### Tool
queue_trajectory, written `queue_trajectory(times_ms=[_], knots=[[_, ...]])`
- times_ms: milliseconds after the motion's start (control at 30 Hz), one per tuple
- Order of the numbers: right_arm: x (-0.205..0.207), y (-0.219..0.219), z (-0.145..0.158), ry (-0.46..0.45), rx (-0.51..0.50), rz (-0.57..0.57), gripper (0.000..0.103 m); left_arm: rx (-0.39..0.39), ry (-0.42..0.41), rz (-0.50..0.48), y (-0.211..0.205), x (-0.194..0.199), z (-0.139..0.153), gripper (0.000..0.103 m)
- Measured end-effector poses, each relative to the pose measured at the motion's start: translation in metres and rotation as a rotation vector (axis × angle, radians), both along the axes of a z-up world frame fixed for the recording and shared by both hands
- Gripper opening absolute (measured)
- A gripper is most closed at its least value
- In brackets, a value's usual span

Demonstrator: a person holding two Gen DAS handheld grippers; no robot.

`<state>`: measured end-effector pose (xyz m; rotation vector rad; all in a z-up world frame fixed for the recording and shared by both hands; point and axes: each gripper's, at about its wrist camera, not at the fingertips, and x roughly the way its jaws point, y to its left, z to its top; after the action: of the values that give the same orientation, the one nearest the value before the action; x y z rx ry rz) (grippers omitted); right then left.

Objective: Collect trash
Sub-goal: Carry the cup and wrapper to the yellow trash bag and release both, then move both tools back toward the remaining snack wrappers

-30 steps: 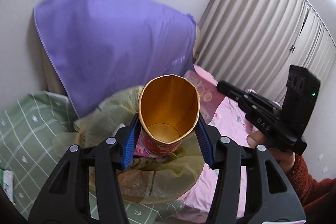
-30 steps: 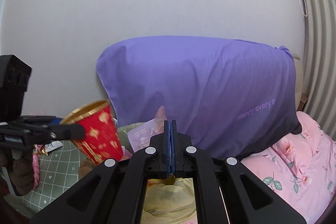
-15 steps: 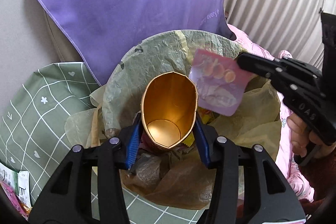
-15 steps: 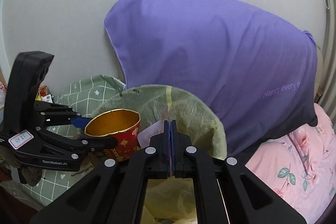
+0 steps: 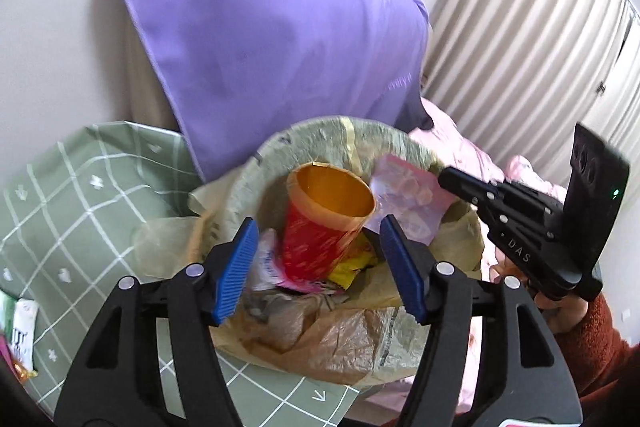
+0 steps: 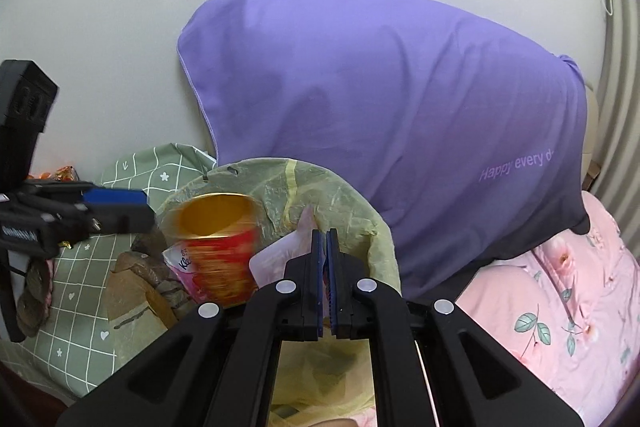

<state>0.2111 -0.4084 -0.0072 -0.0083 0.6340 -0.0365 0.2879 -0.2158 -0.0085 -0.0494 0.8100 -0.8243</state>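
Note:
A red paper cup (image 5: 316,247) with a gold inside stands tilted among the rubbish in the yellow-green trash bag (image 5: 304,131). My left gripper (image 5: 318,227) straddles it and its jaws are opening; both blue pads are clear of the cup. In the right wrist view the cup (image 6: 220,259) is blurred, with the left gripper (image 6: 120,203) to its left. My right gripper (image 6: 324,233) pinches a pink wrapper (image 6: 280,255) over the bag's mouth, its jaws only just starting to part. The left wrist view shows that wrapper (image 5: 404,195) at the right gripper's tip (image 5: 442,173).
A large purple pillow (image 5: 272,27) leans on the wall behind the bag. A green checked cloth (image 5: 80,195) lies to the left with snack packets (image 5: 20,327) at its edge. Pink floral bedding (image 6: 560,307) and a curtain (image 5: 520,27) are on the right.
Both grippers came down over the open bag. The left jaws spread and let go of the cup, which now rests inside the bag. The right gripper keeps the wrapper.

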Motion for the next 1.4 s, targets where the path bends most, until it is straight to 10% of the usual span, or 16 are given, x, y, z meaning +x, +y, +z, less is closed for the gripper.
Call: queue_trajectory(times_ms=[900,1400], knots=[[-0.013,0.063,0.016,-0.039,0.104,0.233,0.006,-0.076,-0.043,0.479,0.189,-0.061,0.007,0.067],[0.014,0.26,-0.058,0.211,0.131,0.751,0.006,-0.042,-0.003,0.935,0.354,-0.127,-0.019,0.067]])
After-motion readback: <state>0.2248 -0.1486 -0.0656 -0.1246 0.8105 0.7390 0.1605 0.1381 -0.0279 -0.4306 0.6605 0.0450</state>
